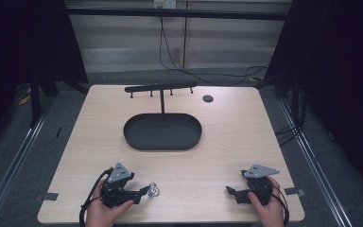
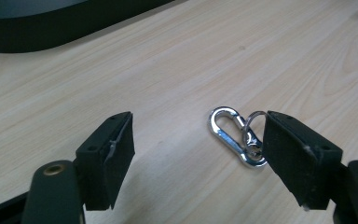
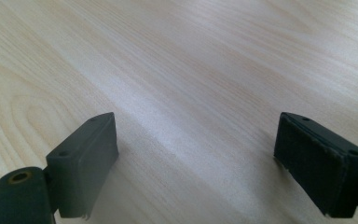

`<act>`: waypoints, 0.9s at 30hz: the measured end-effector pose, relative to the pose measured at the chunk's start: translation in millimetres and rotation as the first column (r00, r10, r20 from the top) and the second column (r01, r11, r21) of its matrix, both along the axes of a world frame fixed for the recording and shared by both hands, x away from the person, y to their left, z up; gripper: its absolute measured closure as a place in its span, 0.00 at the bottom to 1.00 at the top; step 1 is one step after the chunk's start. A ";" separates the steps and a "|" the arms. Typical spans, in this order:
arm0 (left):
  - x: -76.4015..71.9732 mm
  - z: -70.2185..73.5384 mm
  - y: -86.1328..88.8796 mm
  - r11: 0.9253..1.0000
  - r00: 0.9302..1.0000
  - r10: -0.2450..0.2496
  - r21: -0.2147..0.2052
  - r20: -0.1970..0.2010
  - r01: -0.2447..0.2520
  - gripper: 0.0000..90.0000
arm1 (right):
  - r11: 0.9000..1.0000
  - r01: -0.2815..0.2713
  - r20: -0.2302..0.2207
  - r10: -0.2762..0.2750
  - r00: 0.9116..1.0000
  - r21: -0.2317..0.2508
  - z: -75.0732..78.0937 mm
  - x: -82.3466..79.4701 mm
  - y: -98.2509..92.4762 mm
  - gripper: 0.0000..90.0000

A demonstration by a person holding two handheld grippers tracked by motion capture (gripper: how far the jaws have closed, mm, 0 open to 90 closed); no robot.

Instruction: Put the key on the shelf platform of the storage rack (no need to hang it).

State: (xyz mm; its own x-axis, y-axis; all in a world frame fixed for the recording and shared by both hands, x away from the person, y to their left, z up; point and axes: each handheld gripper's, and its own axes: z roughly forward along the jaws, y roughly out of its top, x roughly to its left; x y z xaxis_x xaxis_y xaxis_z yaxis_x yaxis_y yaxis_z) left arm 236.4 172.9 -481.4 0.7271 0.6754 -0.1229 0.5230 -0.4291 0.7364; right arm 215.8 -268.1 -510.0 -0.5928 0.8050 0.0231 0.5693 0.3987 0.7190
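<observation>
A small silver carabiner (image 2: 230, 135) with a key ring (image 2: 252, 133) through it lies flat on the pale wooden table (image 1: 217, 142), seen in the high view as a carabiner (image 1: 154, 190) near the front left. My left gripper (image 2: 200, 154) stands open above the table, jaws wide; the carabiner lies just ahead of the right jaw, partly hidden by it, with nothing pressed between the pads. In the high view the left gripper (image 1: 144, 191) points right at the carabiner. My right gripper (image 3: 196, 163) is open over bare wood, and sits as the right gripper (image 1: 230, 191) at the front right.
A black oval tray (image 1: 132, 135) lies at the table's middle, its rim (image 2: 51, 37) at the top of the left gripper view. Behind it stands a black rack (image 1: 160, 88) with short pegs on a post. A round grommet hole (image 1: 208, 98) is at the back right.
</observation>
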 end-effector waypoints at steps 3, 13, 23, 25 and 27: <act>-1.0 -1.8 -7.0 1.000 1.000 -0.008 -0.006 -0.014 0.008 0.28 | 1.000 0.000 0.000 0.000 1.000 0.000 0.0 0.0 0.0 0.14; 0.0 -6.3 -18.9 0.999 0.999 -0.032 0.021 -0.023 0.032 0.29 | 1.000 0.000 0.000 0.000 1.000 0.000 0.0 0.0 0.0 0.14; -3.5 -13.7 -31.5 0.998 0.999 -0.043 0.036 -0.014 0.044 0.37 | 1.000 0.000 0.000 0.000 1.000 0.000 0.0 0.0 0.0 0.14; -4.0 -14.0 -31.6 0.998 0.999 -0.046 0.043 -0.008 0.046 0.39 | 1.000 0.000 0.000 0.000 1.000 0.000 0.0 0.0 0.0 0.14; -5.3 -15.4 -32.4 0.997 0.999 -0.046 0.057 0.006 0.046 0.40 | 1.000 0.000 0.000 0.000 1.000 0.000 0.0 0.0 0.0 0.14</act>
